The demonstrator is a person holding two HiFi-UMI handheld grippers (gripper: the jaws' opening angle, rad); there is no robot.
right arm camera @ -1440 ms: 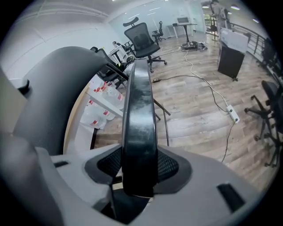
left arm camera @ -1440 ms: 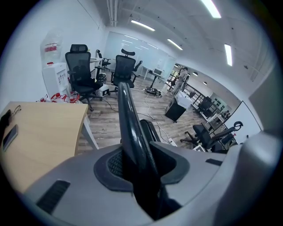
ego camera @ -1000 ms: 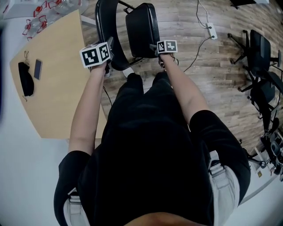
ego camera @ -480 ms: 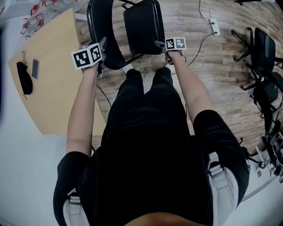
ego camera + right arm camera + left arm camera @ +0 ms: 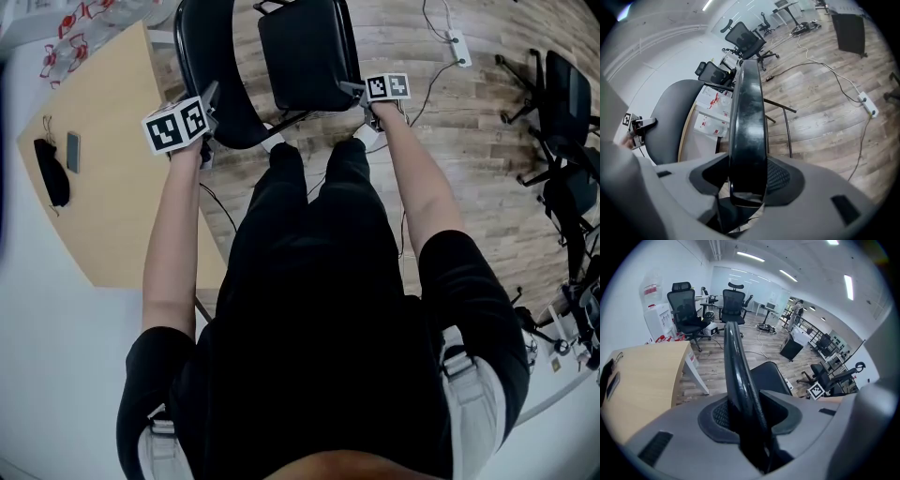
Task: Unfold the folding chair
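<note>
The black folding chair stands on the wood floor in front of the person. Its curved backrest [image 5: 202,66] is on the left and its padded seat [image 5: 305,52] on the right. My left gripper [image 5: 208,105] is shut on the backrest's rim [image 5: 736,362], which runs up between its pads. My right gripper [image 5: 361,91] is shut on the near edge of the seat [image 5: 749,122]. In the right gripper view the backrest [image 5: 665,122] curves at the left. The left gripper view shows the seat [image 5: 771,378] just behind the rim.
A light wooden table [image 5: 112,187] stands close on the left with a phone [image 5: 72,151] and a black pouch [image 5: 52,173] on it. A power strip [image 5: 457,49] with its cable lies beyond the chair. Black office chairs [image 5: 562,94] stand at the right.
The right gripper has moved right with the seat's edge while the left has drifted left with the backrest. The gap between seat and backrest has widened.
</note>
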